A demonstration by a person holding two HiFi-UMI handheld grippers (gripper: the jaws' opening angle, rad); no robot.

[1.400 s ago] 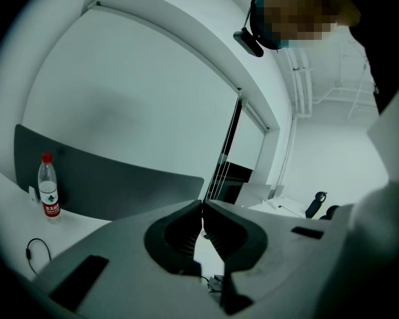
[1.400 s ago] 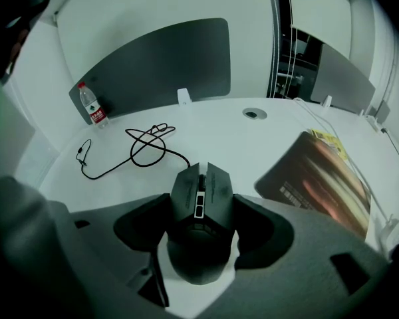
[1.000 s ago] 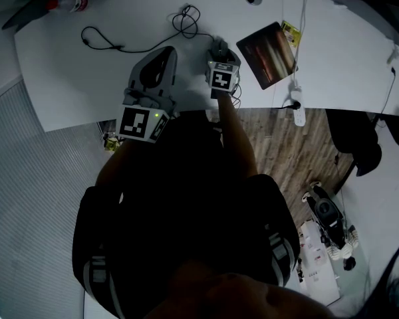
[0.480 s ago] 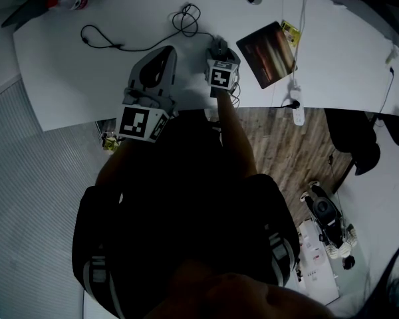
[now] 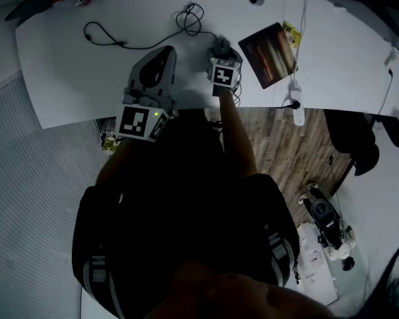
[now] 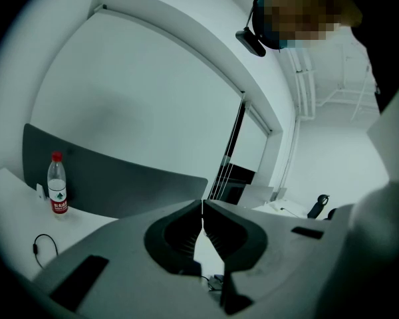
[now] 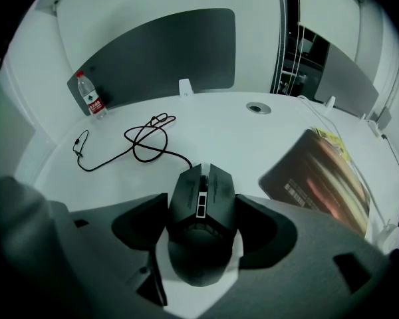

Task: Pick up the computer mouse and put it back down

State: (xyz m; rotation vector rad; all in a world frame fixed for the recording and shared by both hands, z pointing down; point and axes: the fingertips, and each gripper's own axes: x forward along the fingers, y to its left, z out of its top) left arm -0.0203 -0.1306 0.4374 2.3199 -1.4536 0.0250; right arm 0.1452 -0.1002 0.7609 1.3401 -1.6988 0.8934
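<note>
Now the right claw (image 7: 202, 205) holds the computer mouse (image 7: 199, 238) by its two sides.
It is near the tabletop's (image 7: 253, 138) front edge; I cannot tell if it is lifted. It looks light, hard and smooth, so a side hold seems best. Its cord (image 7: 146, 141) trails behind. The left claw (image 6: 201, 208) is pinched closed, empty.

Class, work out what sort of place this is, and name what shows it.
Probably an office workspace: a curved white desk backed by a dark grey partition panel, plus a black wired computer mouse and a dark rectangular mat.
</note>
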